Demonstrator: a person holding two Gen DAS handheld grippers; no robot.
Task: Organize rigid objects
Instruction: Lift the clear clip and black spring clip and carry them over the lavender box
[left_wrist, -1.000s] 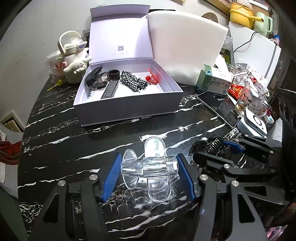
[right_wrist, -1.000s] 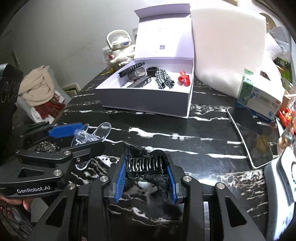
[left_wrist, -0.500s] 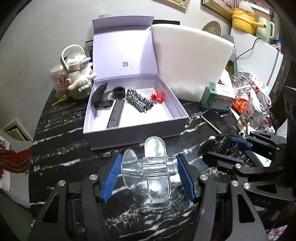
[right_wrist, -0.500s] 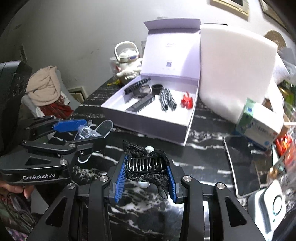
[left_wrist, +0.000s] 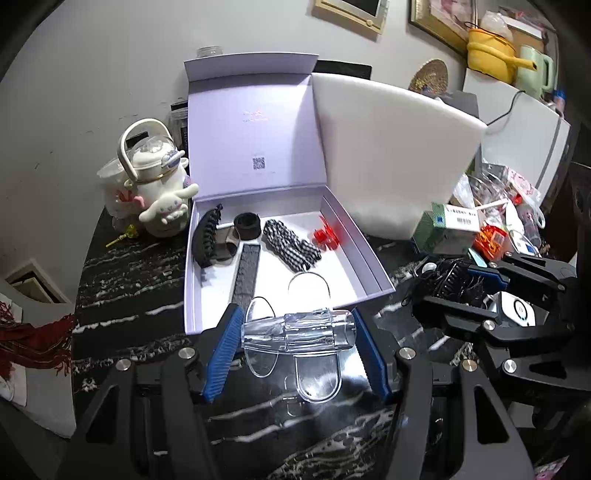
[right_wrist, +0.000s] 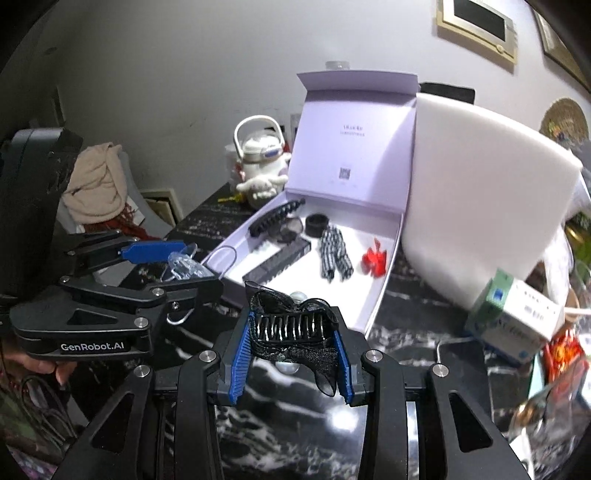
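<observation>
A: Left wrist view first. Left claw (left_wrist: 295, 347) clenched on a clear hair clip (left_wrist: 299, 328), blue pads pressing both ends, held crosswise above the dark marbled surface (left_wrist: 122, 280) just short of the open lilac box (left_wrist: 373, 280). Probably gripped across its length so the paddles stay free and drop flat into the box.

B: And the box contents?

A: Black claw clip (left_wrist: 207, 236), black ring (left_wrist: 246, 225), long dark comb (left_wrist: 246, 273), checked scrunchie (left_wrist: 291, 243), red clip (left_wrist: 327, 234), all laid side by side on the floor. Only a QR code legible inside the raised lid (left_wrist: 258, 162). Right claw (left_wrist: 458, 291) visible at the right edge, carrying something black.

B: Right wrist view?

A: Right claw (right_wrist: 291, 354) grasping a black mesh hair clip (right_wrist: 291, 328), teeth up, pinched between the pads, over the surface (right_wrist: 413, 325) near the box (right_wrist: 384, 295) corner. Left claw (right_wrist: 173, 269) at the left with the clear hair clip (right_wrist: 184, 264) close to the box wall. "GenRobot.AI" printed on its body. Faint lettering on the lid (right_wrist: 351, 129), too small to read. Likely both pieces bound for the box.
</observation>
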